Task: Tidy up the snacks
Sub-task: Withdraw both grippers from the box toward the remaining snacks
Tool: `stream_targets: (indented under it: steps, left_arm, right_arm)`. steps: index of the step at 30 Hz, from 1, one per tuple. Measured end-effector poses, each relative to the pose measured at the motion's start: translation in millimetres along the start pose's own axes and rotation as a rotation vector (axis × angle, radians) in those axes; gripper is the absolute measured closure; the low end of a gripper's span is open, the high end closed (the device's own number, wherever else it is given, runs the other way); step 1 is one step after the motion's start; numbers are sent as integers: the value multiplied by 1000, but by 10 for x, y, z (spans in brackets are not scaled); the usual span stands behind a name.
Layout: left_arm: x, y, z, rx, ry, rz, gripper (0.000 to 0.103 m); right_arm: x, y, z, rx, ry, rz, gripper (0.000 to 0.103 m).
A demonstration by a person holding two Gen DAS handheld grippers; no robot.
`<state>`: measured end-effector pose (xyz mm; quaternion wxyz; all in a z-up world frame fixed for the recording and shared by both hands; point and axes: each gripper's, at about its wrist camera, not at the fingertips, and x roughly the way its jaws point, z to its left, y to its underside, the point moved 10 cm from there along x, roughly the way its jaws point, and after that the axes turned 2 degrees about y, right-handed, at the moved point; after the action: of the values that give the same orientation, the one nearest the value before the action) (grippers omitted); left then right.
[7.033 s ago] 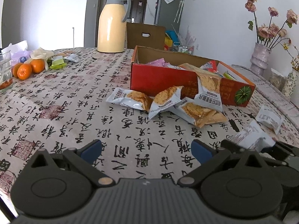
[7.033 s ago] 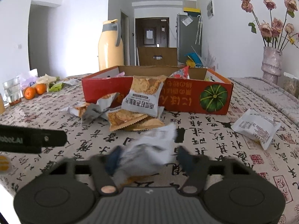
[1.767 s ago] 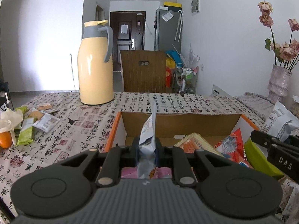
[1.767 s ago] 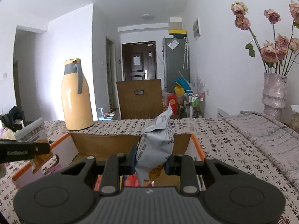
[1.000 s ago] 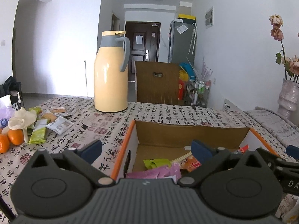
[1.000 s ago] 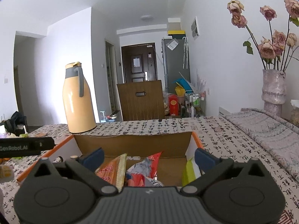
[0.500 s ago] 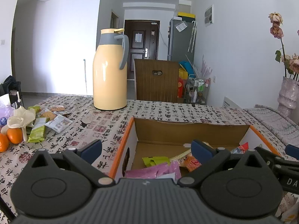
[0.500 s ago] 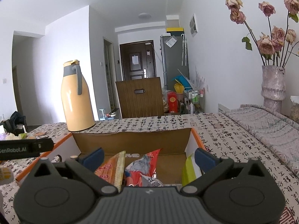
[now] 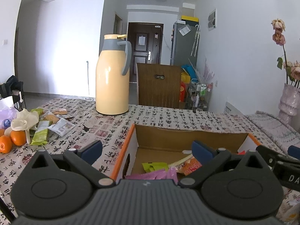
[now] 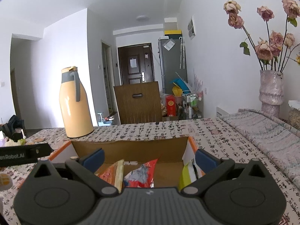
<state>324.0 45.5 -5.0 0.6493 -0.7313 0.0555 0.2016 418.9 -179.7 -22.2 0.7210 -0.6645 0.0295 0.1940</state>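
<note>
An open cardboard box with an orange rim (image 9: pixel 189 137) (image 10: pixel 129 146) stands on the table and holds several snack packets: pink (image 9: pixel 161 174), green (image 9: pixel 154 166), orange (image 9: pixel 190 166) and red (image 10: pixel 144 174). My left gripper (image 9: pixel 147 151) is open and empty above the box's left end. My right gripper (image 10: pixel 149 158) is open and empty above the box's right part. Each gripper's arm shows at the edge of the other's view.
A yellow thermos jug (image 9: pixel 112 75) stands behind the box. Oranges (image 9: pixel 17 137), loose snack packets (image 9: pixel 61 125) and a plastic bag lie at the far left. A vase of dried roses (image 10: pixel 271 86) stands at the right. A wooden chair back (image 9: pixel 159 85) is behind the table.
Both grippers held snack packets over the box 1.8 s ago; they have opened and the packets have dropped in. Since half a second ago both have barely moved.
</note>
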Motion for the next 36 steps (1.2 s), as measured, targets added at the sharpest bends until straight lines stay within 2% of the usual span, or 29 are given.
stream_targets:
  steps: [9,18,27,36]
  left_arm:
    - [-299,-73,-49,0,14,-25,0]
    - [-538,65,-53,22,15,-15,0]
    - [-708,419,-42,45,26,31,0]
    - [-769,863,-6,42,71,99,0]
  right_arm:
    - [-261,-104,-21,-19,15,-23,0]
    - [-600,-64,-102,-30,12,-31,0]
    - [-879,170,-218,-43,-1,0,0]
    - [-1152,663,-484,-26,30,78,0]
